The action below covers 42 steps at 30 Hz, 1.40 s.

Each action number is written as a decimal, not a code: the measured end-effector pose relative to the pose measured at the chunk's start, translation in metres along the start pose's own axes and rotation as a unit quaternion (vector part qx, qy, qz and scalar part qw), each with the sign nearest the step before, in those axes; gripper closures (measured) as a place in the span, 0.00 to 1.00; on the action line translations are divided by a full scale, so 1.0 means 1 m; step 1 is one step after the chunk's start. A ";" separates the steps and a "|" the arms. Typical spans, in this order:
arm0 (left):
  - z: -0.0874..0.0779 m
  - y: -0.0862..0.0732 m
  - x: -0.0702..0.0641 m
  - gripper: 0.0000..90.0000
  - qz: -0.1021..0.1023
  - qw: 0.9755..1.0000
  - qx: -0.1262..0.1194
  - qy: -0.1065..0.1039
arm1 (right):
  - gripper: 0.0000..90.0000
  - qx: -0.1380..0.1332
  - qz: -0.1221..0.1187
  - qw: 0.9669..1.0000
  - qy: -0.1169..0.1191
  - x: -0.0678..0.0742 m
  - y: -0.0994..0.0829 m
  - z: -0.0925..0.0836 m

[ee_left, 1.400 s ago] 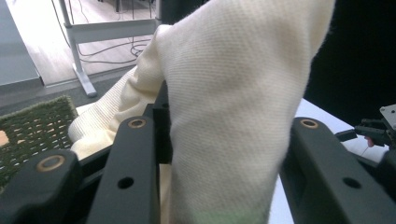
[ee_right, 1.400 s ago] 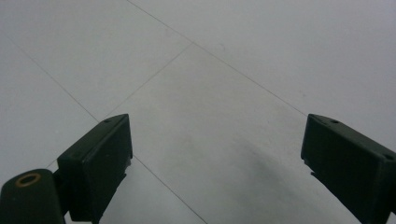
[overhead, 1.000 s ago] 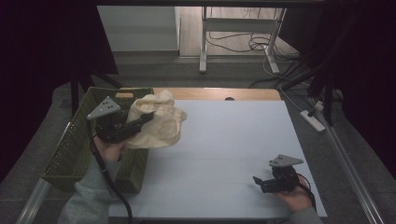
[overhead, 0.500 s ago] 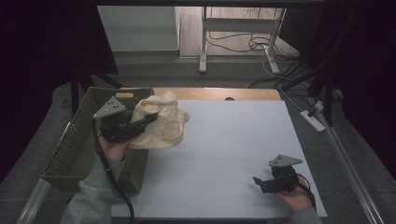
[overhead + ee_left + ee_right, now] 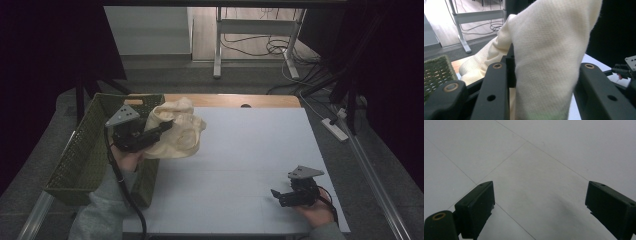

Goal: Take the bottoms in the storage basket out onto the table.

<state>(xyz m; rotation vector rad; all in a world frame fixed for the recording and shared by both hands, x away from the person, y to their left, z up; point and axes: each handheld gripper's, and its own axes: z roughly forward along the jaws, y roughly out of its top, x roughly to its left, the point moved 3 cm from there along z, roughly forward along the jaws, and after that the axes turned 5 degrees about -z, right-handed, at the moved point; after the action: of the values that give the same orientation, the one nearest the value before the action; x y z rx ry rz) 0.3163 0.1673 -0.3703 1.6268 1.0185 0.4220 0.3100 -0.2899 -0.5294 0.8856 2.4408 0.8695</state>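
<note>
A cream knitted cloth (image 5: 179, 134) hangs bunched over the table's left edge, next to a green woven basket (image 5: 80, 150). My left gripper (image 5: 161, 128) is shut on it. In the left gripper view the cloth (image 5: 549, 62) fills the gap between the black jaws of my left gripper (image 5: 542, 67) and drapes over them. Near the table's front right corner my right gripper (image 5: 278, 195) lies low and open. The right gripper view shows bare white tabletop (image 5: 536, 165) and nothing else between the jaws of my right gripper (image 5: 539, 195).
The basket stands off the table's left side, its rim (image 5: 127, 96) close to the held cloth. A strip of wood (image 5: 235, 100) edges the far side of the white table (image 5: 250, 145). A power strip (image 5: 336, 129) lies on the floor to the right.
My left gripper has shifted slightly to the right with the cloth, away from the basket. The right gripper has not moved.
</note>
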 end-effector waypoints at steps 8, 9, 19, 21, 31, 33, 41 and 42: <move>0.010 0.001 -0.007 0.67 0.005 1.000 0.007 -0.017 | 0.10 0.000 0.000 1.000 -0.001 0.000 0.000 0.000; 0.011 0.001 -0.008 0.67 0.006 1.000 0.007 -0.017 | 0.10 0.000 0.000 1.000 -0.001 0.000 0.000 0.000; 0.010 0.007 -0.014 0.67 0.007 1.000 -0.006 -0.024 | 0.10 -0.003 0.002 1.000 0.000 0.000 0.000 -0.001; 0.012 0.008 -0.016 0.67 0.009 1.000 -0.005 -0.025 | 0.10 -0.003 0.002 1.000 -0.001 0.000 0.000 -0.001; 0.030 0.015 -0.029 0.67 0.010 0.999 -0.005 -0.047 | 0.10 -0.006 0.003 1.000 -0.002 -0.001 0.001 -0.002; 0.035 0.017 -0.034 0.67 0.012 0.998 -0.004 -0.056 | 0.10 -0.007 0.003 1.000 -0.002 -0.001 0.001 -0.003; 0.051 0.022 -0.052 0.67 0.026 0.997 0.007 -0.072 | 0.10 -0.010 0.005 1.000 -0.002 -0.001 0.001 -0.004; 0.053 0.023 -0.054 0.67 0.028 0.997 0.009 -0.073 | 0.10 -0.010 0.005 1.000 -0.002 -0.001 0.001 -0.004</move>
<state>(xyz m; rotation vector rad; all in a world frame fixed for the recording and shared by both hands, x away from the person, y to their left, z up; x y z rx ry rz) 0.3330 0.0919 -0.3534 1.6792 0.8714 0.3267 0.3092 -0.2917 -0.5260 0.8920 2.4223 0.8929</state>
